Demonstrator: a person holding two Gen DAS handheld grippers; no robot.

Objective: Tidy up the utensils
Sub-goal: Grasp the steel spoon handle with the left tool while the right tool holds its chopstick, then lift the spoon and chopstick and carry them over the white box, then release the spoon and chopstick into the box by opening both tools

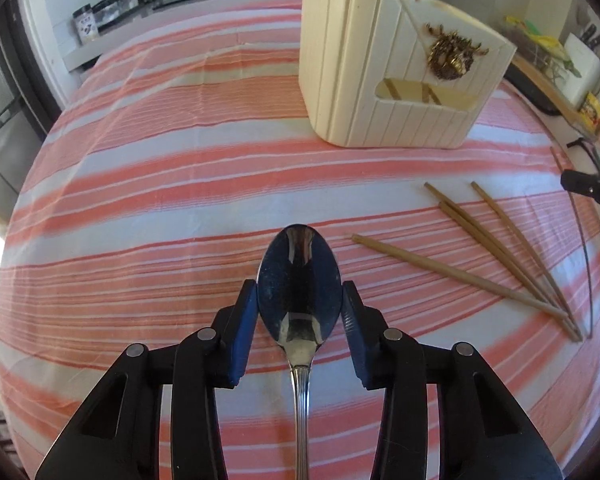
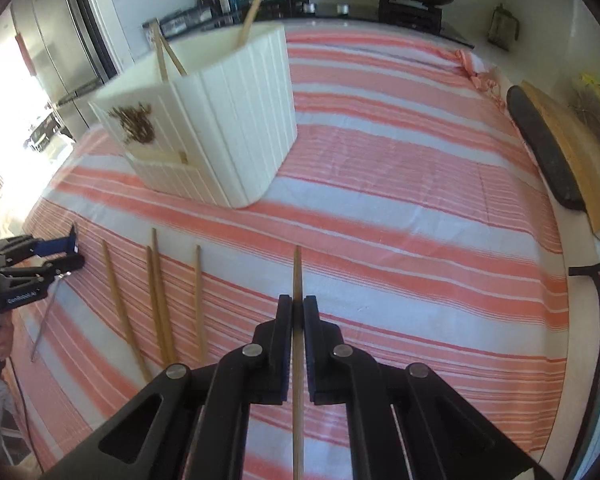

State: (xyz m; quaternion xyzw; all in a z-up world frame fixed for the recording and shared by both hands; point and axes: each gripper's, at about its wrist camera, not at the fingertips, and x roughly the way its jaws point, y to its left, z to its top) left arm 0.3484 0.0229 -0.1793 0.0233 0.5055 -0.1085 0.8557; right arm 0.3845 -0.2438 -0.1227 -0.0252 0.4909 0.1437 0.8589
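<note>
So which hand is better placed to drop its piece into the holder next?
Probably the right gripper: it is clamped on a chopstick, and the holder looks closer. The left gripper pinches a spoon.

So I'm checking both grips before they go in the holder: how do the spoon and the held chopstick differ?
The spoon is shiny metal; the held chopstick is plain wood. The spoon's wide bowl sits between the left gripper pads, while the thin chopstick is pinched by the nearly closed right gripper. Both point forward past the fingertips, handle ends trailing back toward the hands.
</note>
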